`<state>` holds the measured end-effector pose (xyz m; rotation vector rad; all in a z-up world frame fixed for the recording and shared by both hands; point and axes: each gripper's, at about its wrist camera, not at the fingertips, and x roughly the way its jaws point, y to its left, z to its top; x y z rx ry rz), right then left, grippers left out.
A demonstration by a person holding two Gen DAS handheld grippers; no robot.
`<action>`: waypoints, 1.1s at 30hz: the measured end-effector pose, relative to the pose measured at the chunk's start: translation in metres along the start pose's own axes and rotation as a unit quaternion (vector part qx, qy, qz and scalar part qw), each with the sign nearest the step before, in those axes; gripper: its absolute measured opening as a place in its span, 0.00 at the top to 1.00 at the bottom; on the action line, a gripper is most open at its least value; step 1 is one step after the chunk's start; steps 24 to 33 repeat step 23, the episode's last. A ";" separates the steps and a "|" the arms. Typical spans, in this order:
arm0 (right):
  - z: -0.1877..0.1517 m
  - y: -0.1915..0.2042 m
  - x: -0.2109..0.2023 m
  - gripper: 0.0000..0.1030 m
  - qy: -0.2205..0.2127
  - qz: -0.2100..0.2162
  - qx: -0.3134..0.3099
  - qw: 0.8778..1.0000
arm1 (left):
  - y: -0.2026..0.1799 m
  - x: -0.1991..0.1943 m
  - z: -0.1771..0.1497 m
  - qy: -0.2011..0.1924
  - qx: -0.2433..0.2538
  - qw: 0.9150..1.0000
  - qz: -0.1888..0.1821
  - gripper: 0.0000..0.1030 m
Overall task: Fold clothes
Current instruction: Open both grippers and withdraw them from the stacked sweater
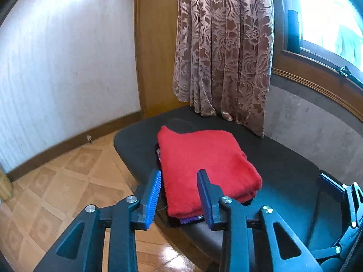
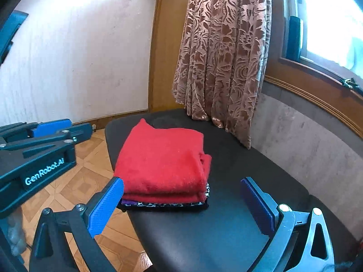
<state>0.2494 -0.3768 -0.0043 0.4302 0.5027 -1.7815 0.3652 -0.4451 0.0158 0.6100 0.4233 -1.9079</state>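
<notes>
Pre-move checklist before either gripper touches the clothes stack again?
1. Left gripper open, empty: ok.
2. Right gripper open wide, empty: ok.
3. Red garment folded, on top of stack: ok.
4. Leopard-print piece underneath squared with red one: not ok, edge sticks out.
5. Stack fully on black table: ok, though close to its left edge.
6. Curtain clear of stack: ok.

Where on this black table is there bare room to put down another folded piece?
Bare black table lies on the near side of the stack, by the right gripper, and to its right toward the grey wall. Crowded: the far left end, filled by the red sweater stack; the curtain hangs over the back.
</notes>
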 end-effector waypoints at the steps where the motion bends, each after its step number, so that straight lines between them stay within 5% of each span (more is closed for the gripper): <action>1: 0.000 0.001 0.002 0.00 0.002 -0.002 0.000 1.000 | 0.002 0.006 0.001 0.006 -0.005 1.000 -0.005 0.68; 16: -0.008 0.012 0.023 0.00 0.026 0.015 -0.014 0.999 | 0.017 0.028 -0.006 0.022 -0.035 0.999 -0.010 0.68; 23: -0.012 0.008 0.028 0.00 0.035 0.020 -0.004 0.999 | 0.008 0.022 -0.004 -0.014 -0.017 1.000 0.019 0.74; 33: -0.012 0.008 0.028 0.00 0.035 0.020 -0.004 0.999 | 0.008 0.022 -0.004 -0.014 -0.017 1.000 0.019 0.74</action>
